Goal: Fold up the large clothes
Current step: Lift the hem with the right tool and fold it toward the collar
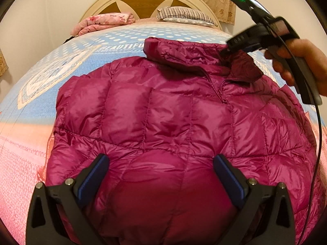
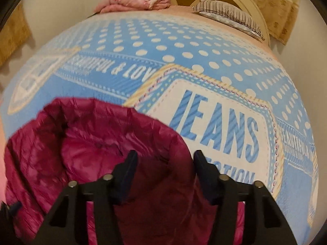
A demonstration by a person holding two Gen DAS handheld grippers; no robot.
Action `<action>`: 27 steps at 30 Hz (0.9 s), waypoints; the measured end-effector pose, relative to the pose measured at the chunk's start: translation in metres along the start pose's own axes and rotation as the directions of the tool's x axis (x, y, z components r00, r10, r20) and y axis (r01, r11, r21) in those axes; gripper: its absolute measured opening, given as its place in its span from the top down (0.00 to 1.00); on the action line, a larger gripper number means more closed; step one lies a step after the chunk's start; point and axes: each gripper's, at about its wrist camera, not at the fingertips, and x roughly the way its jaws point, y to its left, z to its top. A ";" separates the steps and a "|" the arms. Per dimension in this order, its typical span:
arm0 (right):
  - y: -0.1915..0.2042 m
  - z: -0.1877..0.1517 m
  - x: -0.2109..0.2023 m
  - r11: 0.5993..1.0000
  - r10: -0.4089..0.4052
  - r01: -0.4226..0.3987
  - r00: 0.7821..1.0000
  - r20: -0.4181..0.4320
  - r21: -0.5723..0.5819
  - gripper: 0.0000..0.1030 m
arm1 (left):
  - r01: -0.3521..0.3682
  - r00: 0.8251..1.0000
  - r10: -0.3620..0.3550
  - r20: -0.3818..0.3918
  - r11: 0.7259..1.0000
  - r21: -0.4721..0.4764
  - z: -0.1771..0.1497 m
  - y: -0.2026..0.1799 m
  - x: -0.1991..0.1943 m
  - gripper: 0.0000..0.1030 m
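Observation:
A magenta quilted puffer jacket (image 1: 163, 112) lies spread on the bed, its collar (image 1: 184, 51) at the far end. My left gripper (image 1: 161, 159) hovers open over the jacket's near part, with nothing between its fingers. A hand (image 1: 302, 61) holds my right gripper (image 1: 223, 52) at the collar's right end. In the right wrist view its jaws (image 2: 165, 159) stand apart astride the edge of the jacket's collar (image 2: 92, 143). Puffy fabric lies between the fingers, and I do not see the pads pressing on it.
The bed cover (image 2: 204, 61) is blue with white dots and lettering, pink toward the near side (image 1: 20, 163). A folded pink blanket (image 1: 106, 21) and a striped pillow (image 1: 184, 16) lie by the headboard (image 1: 147, 0). A black cable (image 1: 318, 143) hangs along the right.

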 end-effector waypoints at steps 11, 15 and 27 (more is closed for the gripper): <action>-0.012 -0.050 -0.021 0.996 -0.089 0.089 0.988 0.126 0.000 0.85 | 0.016 0.999 -0.016 0.036 1.000 -0.021 -0.001 0.006 -0.010 0.00; -0.017 -0.068 -0.018 0.996 -0.086 0.084 0.985 0.151 0.022 0.85 | 0.046 0.996 -0.043 0.076 0.998 -0.039 0.012 0.014 -0.038 0.00; -0.024 -0.092 -0.003 0.996 -0.079 0.069 0.980 0.180 0.060 0.85 | -0.119 0.976 0.127 0.179 0.991 -0.055 0.177 0.015 -0.004 0.00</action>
